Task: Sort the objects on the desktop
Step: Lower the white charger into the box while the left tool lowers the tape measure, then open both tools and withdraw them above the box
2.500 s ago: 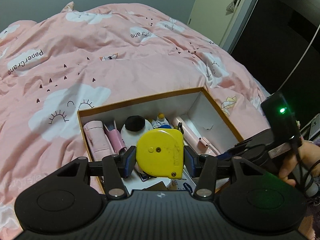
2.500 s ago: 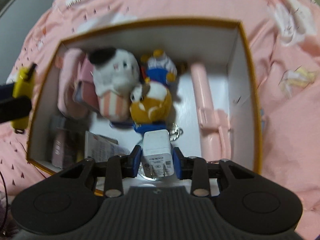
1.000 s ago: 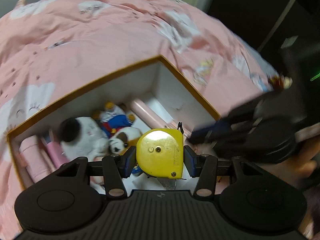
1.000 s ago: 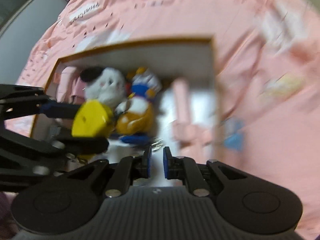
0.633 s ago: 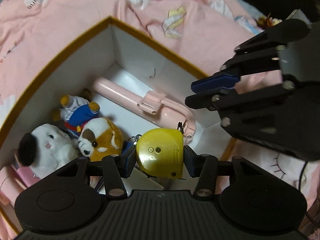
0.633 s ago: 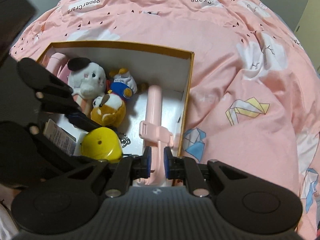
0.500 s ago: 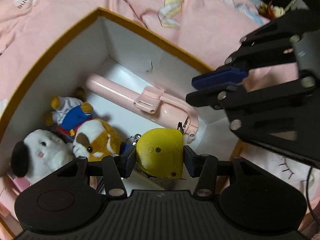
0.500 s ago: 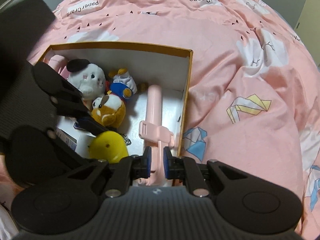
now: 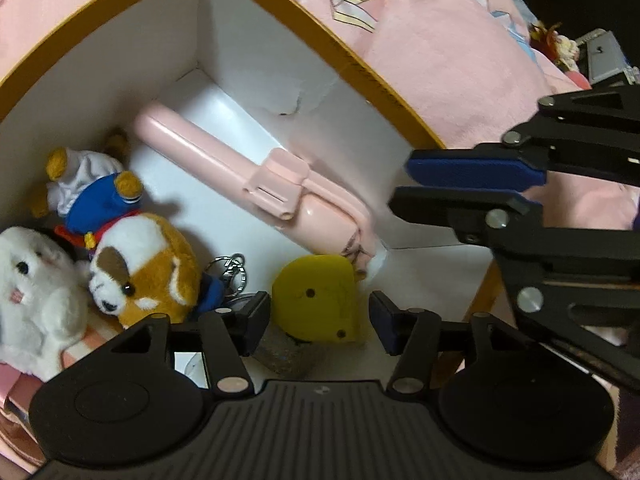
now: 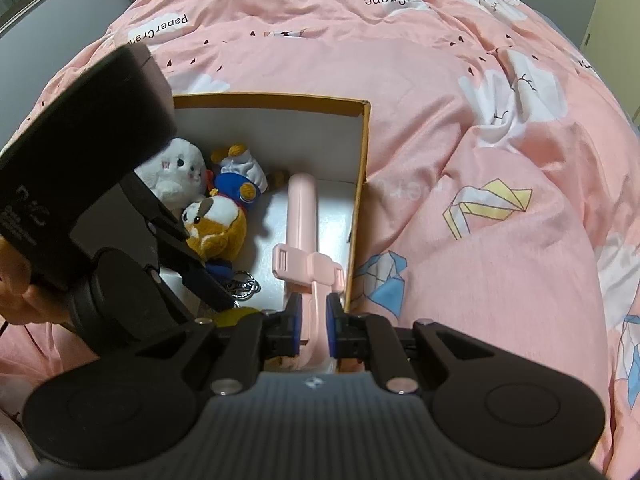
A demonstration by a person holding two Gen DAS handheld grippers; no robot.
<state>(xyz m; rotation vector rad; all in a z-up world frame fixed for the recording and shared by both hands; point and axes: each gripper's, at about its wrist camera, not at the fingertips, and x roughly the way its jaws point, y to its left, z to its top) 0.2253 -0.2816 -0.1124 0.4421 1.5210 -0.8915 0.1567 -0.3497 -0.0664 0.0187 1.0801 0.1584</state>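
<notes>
A white box with an orange rim point(image 9: 352, 62) lies on the pink bed; it also shows in the right wrist view point(image 10: 362, 200). My left gripper point(image 9: 318, 318) is open inside the box. The yellow tape measure point(image 9: 318, 302) lies loose between its jaws on the box floor, beside a pink selfie stick point(image 9: 256, 178). My right gripper point(image 10: 311, 324) is nearly shut and holds nothing, above the near right corner of the box. It appears in the left wrist view point(image 9: 468, 184) at the right.
In the box lie a brown-and-white plush dog point(image 9: 144, 268), a blue-and-white plush duck point(image 9: 94, 196), a white plush point(image 9: 28, 280), a key ring point(image 9: 232, 272) and pink items at the left. The pink duvet point(image 10: 480, 160) surrounds the box.
My left gripper has gone down into the box and opened, letting go of the tape measure. My right gripper let go of the white charger earlier and drew back over the box's right side.
</notes>
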